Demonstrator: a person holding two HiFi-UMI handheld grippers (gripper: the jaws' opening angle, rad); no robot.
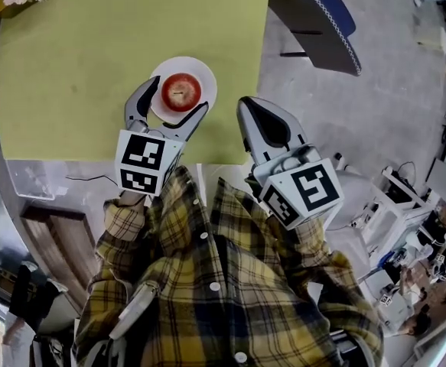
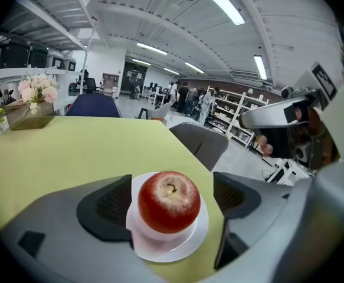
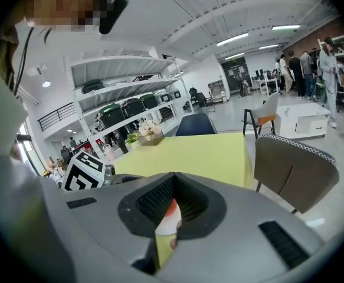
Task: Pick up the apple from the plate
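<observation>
Caught the approach step of the pick, with nothing lifted yet. Found the red apple (image 2: 169, 201) sitting stem-up in the middle of the small white plate (image 1: 206, 70), toward the near right corner of the yellow-green surface (image 1: 77, 60). Had the left gripper (image 1: 176, 98) released and spread wide, angled downward, with one jaw on each side of the apple. Saw, in the left gripper view, the dark ribbed pads (image 2: 111, 202) flanking the fruit at roughly its widest part, a sliver of plate showing on either side, and so judged no contact made. Held the right gripper (image 1: 247, 107) just right of the plate near the surface's right edge, clenched and empty. Made out through the thin slit between its jaws, in the right gripper view, a strip of red and white, probably the apple and plate beyond, though too narrow for certainty. Judged the next move to call for closing the left jaws evenly onto the apple's two flanks, at or slightly below the widest girth, then a straight lift clear of the plate. Reckoned on smooth, rounded skin likely to squirt upward under a high or lopsided squeeze, and on a light plate apt to slide under a nudge from either jaw tip.
</observation>
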